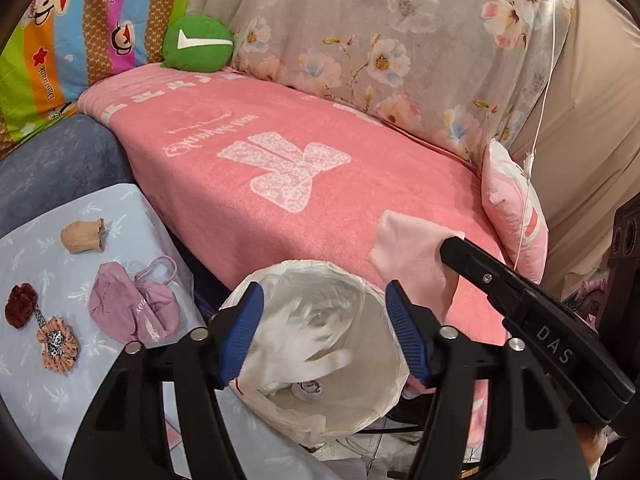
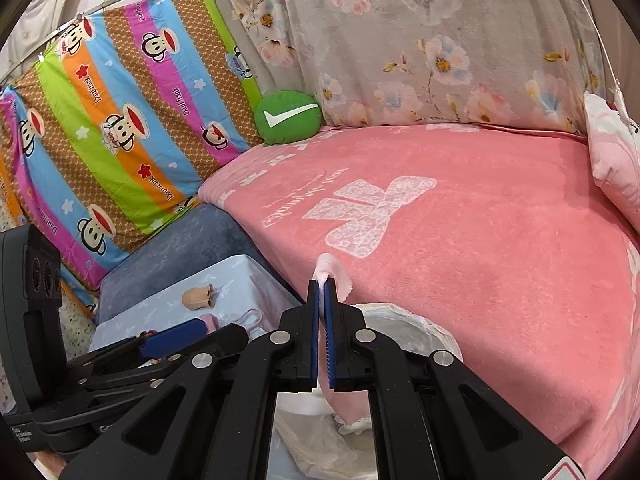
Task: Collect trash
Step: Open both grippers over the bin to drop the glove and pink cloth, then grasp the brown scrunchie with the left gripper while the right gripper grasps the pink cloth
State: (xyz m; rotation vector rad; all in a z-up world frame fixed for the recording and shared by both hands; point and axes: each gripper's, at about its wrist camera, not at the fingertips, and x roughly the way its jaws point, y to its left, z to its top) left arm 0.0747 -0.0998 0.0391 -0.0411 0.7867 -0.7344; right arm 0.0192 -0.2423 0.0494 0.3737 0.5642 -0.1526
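In the left wrist view, the left gripper point(image 1: 324, 332) hangs over the mouth of a bin point(image 1: 276, 408) lined with a white plastic bag, its blue-padded jaws standing well apart with nothing pressed between them. A crumpled white tissue point(image 1: 296, 344), blurred, sits in the gap between the pads and above the bin's inside; whether it touches either pad cannot be told. To the right, the right gripper point(image 1: 452, 246) reaches in from the near right with a pale pink cloth point(image 1: 412, 248) pinched at its tip, the cloth draping down beside the bin's far right rim. Left of the bin, a light blue cloth-covered surface point(image 1: 36, 380) carries a purple face mask point(image 1: 132, 312), a tan wrinkled scrap point(image 1: 82, 236) farther back and fabric flower hair ties point(image 1: 40, 324) at the left. Behind lies a pink blanket point(image 1: 280, 168), with a green round cushion point(image 1: 198, 42) at its far left corner.

In the right wrist view, the right gripper point(image 2: 322, 280) has its jaws together, clamped on the pale pink cloth point(image 2: 334, 272), which sticks up past the fingertips and hangs below them too. The lined bin point(image 2: 412, 332) lies just beyond and below the fingers. The left gripper point(image 2: 176, 334) shows at the near left, above the light blue surface point(image 2: 240, 276), where the tan scrap point(image 2: 198, 296) rests.
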